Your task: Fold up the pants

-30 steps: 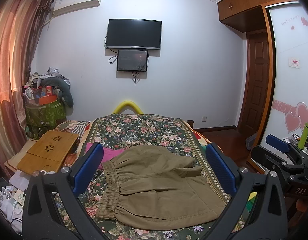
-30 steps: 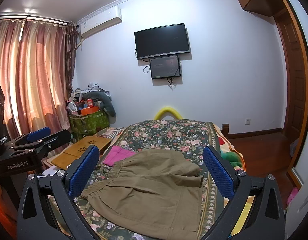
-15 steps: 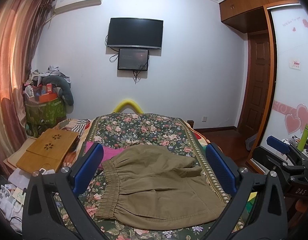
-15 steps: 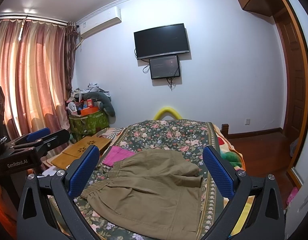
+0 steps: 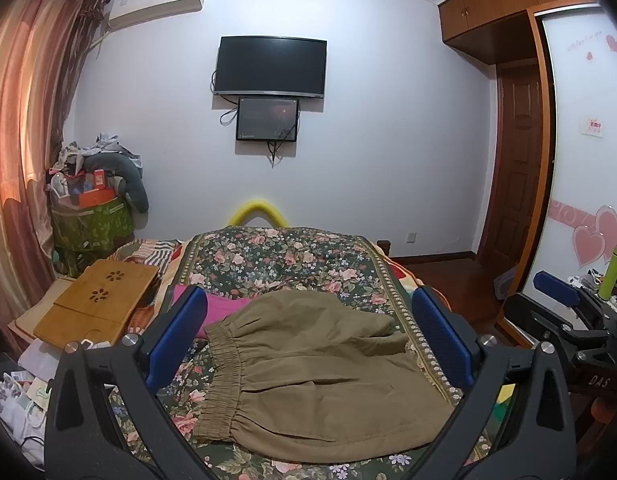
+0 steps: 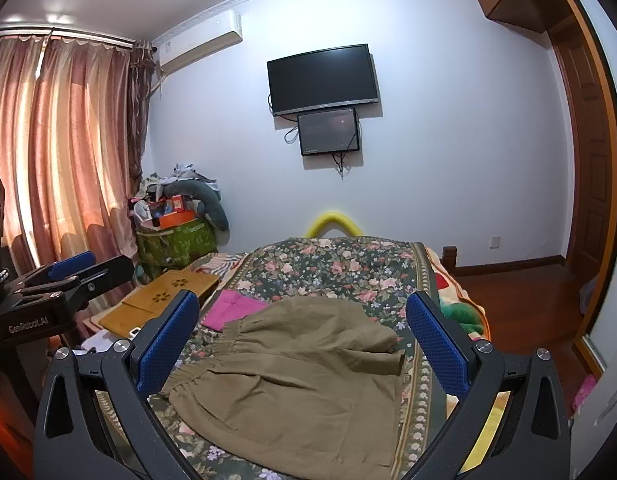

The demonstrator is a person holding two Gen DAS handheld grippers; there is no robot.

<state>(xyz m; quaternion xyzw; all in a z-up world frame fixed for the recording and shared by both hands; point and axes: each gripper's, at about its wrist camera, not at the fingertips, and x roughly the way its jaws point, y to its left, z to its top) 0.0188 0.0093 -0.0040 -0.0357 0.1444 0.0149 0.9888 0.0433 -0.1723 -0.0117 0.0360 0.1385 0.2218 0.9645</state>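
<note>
The pants lay partly folded on the bed; both released tongs, left gripper and right gripper, hovered at 6 o'clock.

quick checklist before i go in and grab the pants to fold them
1. Left gripper open, holding nothing: ok.
2. Right gripper open, holding nothing: ok.
3. Pants lie on the bed with nothing on top: ok.
4. Pants flat: not ok, the far part is bunched and lapped over.
5. Waistband exposed, on the left side: ok.
6. Pink cloth clear of the pants: cannot tell, it sits at the far waistband corner and may touch.
</note>
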